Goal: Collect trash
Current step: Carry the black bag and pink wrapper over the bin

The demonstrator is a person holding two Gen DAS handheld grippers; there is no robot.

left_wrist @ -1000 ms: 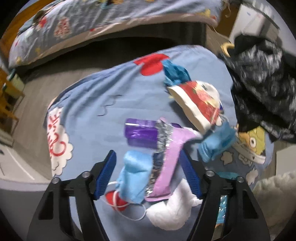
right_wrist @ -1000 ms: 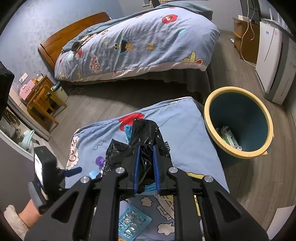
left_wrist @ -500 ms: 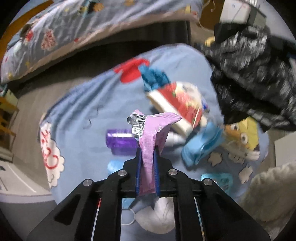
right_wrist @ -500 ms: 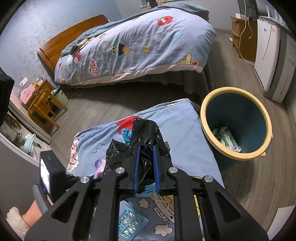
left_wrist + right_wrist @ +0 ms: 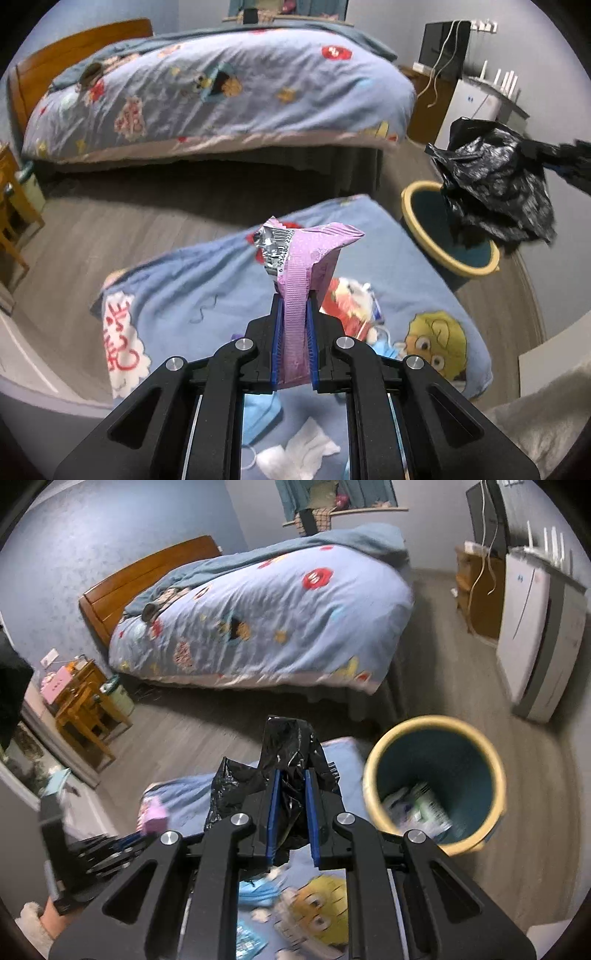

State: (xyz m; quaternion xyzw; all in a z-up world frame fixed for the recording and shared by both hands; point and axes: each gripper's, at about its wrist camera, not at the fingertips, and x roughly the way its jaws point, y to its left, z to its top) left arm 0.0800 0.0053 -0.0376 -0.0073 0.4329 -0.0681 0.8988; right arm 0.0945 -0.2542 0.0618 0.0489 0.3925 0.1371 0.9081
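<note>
Left gripper (image 5: 293, 343), clamped on an upright crinkled purple foil wrapper (image 5: 301, 266), has the yellow-rimmed teal plastic bin (image 5: 448, 232) ahead to its right, nearer the right gripper (image 5: 290, 812) pinching a crumpled black plastic bag (image 5: 280, 753).

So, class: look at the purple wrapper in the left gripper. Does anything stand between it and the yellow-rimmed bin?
Partly. In the left wrist view the black plastic bag, held in the right gripper, hangs over the bin opening. Otherwise only open air and blanket lie between the purple wrapper and it.

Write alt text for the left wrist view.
The left gripper is shut on a crumpled purple wrapper, held above a blue cartoon-print cloth strewn with litter. At right, a black plastic bag hangs over a yellow-rimmed bin.
</note>
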